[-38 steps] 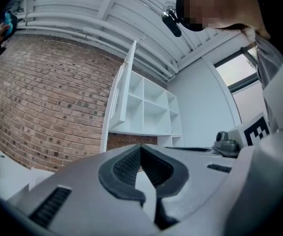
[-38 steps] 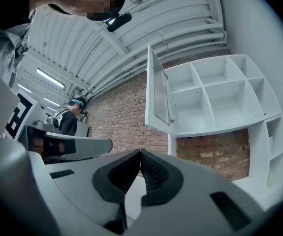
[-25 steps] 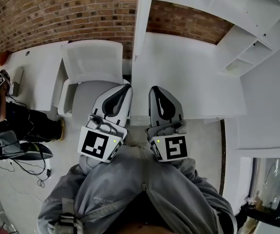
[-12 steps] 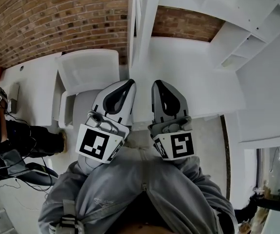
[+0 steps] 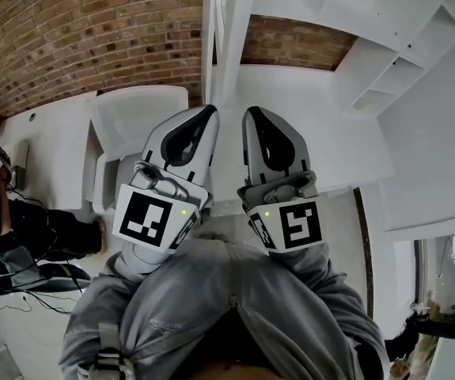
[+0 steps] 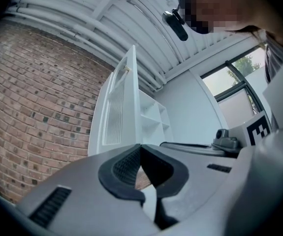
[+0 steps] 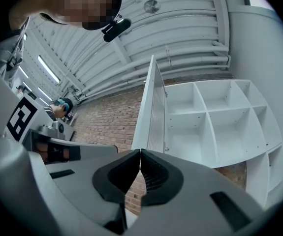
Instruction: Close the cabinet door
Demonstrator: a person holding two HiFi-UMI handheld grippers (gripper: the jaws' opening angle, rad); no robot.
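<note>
At the far left of the head view a person (image 5: 13,212) in dark clothes stands by a white surface (image 5: 53,137) that runs along the brick wall (image 5: 77,30). Just right of that surface a white chair (image 5: 136,105) faces me.

My left hand-held gripper (image 5: 209,112) comes next, held out in front of my grey sleeves (image 5: 227,307) with its marker cube toward me. In the left gripper view its jaws stand together, tips touching, and nothing lies between the dark pads.

Directly beyond the two tips, and between them, stands the cabinet door (image 5: 229,38). It is swung wide open and I see it edge-on, a narrow white strip rising against the brick. Neither hand-held gripper touches it. Both gripper views show its ribbed inner face turned toward the shelves.

My right hand-held gripper (image 5: 252,114) sits just beside the left one, the two nearly parallel. Its jaws are fully closed as well, tip to tip, empty.

To the right the white cabinet (image 5: 385,50) is open, its square compartments bare, with the door hung on its left side.
</note>
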